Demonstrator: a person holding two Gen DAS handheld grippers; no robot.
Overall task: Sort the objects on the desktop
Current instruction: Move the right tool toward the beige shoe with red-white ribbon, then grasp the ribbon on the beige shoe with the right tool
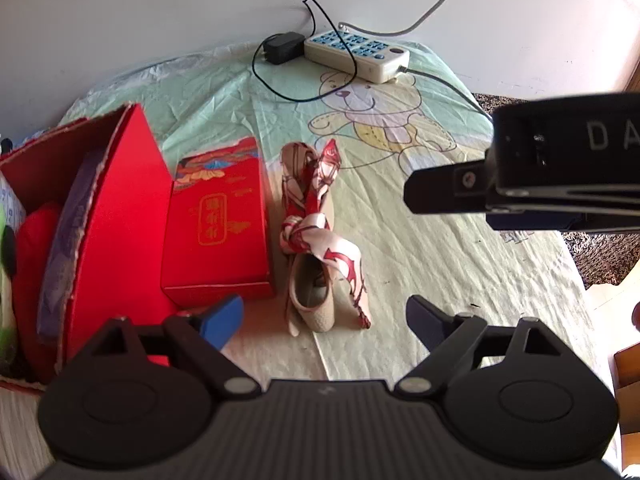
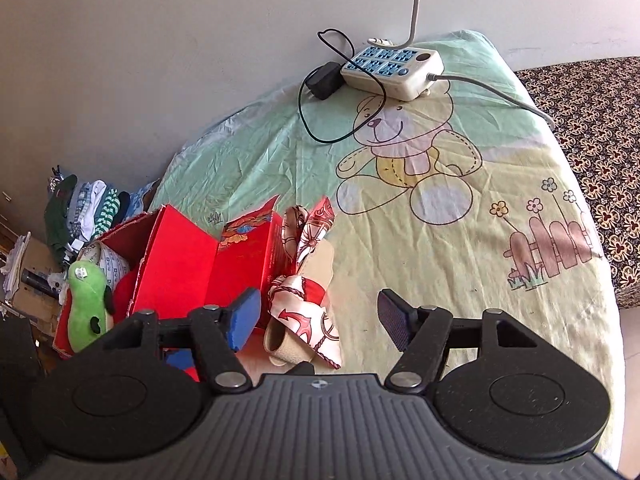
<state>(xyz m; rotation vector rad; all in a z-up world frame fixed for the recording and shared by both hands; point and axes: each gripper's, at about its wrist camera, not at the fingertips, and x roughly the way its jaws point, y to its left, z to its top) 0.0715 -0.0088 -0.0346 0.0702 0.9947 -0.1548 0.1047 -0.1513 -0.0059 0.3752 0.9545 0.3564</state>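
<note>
A beige pouch with a red and white scarf (image 1: 320, 240) tied on it lies on the bear-print cloth (image 1: 440, 272), right of a small red gift box (image 1: 220, 232). It also shows in the right wrist view (image 2: 304, 312). A large open red box (image 1: 112, 216) at the left holds a red item and a green plush toy (image 2: 86, 304). My left gripper (image 1: 324, 320) is open and empty, just in front of the pouch. My right gripper (image 2: 318, 320) is open and empty, above the pouch's near end; its body shows in the left wrist view (image 1: 540, 176).
A white power strip (image 1: 356, 54) with a black adapter (image 1: 282, 48) and loose cables lies at the far edge by the wall. Folded clothes (image 2: 84, 216) are stacked at the left. A patterned surface (image 2: 592, 128) lies beyond the right edge.
</note>
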